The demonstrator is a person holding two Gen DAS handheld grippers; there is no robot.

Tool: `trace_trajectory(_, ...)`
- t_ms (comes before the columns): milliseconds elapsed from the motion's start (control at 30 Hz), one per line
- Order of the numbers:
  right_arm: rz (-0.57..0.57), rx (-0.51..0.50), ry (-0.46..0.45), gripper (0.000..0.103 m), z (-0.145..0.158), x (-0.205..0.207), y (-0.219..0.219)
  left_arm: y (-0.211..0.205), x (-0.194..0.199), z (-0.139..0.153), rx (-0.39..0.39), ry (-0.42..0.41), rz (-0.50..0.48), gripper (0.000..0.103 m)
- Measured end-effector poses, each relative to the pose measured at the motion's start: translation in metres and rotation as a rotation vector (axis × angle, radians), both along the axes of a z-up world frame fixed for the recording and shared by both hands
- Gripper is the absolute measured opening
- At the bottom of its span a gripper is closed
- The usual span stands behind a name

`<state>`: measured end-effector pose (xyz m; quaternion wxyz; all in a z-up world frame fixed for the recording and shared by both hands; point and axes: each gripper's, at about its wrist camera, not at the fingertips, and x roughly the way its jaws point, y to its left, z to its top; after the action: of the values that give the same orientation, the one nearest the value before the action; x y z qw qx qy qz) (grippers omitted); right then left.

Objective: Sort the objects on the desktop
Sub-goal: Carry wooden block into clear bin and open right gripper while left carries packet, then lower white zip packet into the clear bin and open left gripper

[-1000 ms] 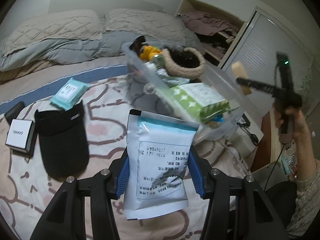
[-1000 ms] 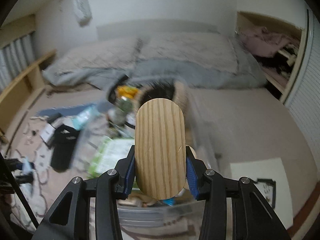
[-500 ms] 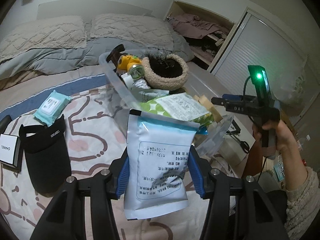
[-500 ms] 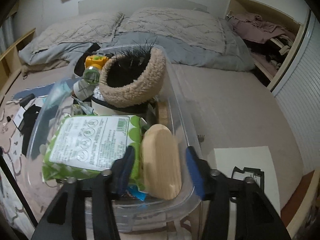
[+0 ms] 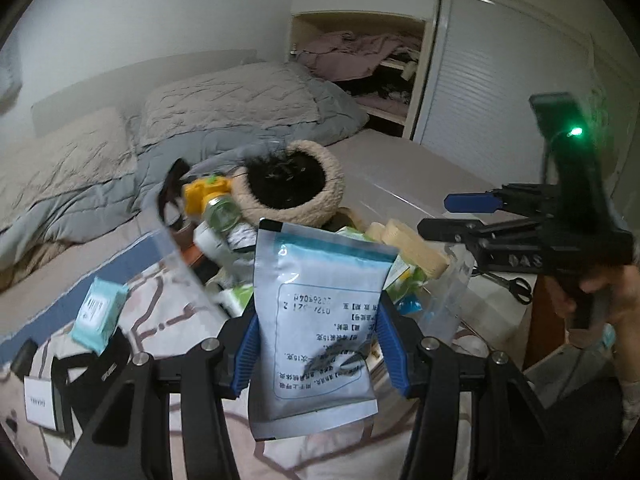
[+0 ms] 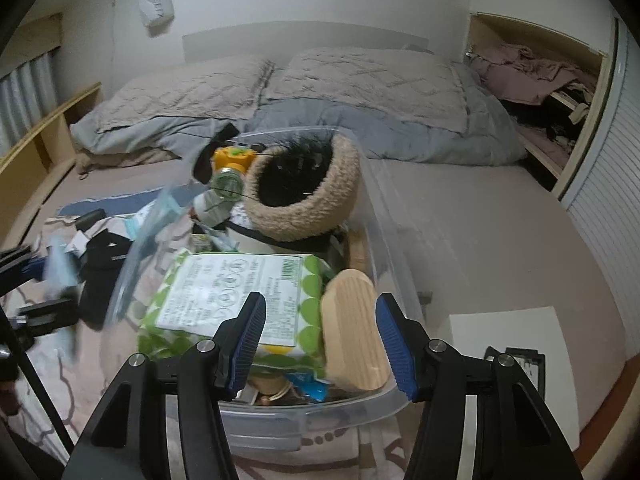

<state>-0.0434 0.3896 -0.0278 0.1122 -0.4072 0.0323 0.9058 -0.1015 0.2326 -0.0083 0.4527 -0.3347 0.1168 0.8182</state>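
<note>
Foil-white printed sachet clamped upright in left gripper, short of clear plastic bin; right gripper splayed, empty — carry over rim, release onto green wipes pack.

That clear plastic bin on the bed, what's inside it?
The clear bin holds a fuzzy beige basket, a green-dotted wipes pack, a wooden block, a yellow toy and a small bottle. Whatever lies beneath them is mostly covered.
</note>
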Motion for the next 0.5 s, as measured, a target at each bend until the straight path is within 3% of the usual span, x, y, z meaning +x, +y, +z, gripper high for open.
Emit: trace_trajectory(500,-0.007,-0.048,0.052,0.057,0.007,0.017,0.012,0.062,0.023,-0.031,-0.168,0.230,-0.075,0.053)
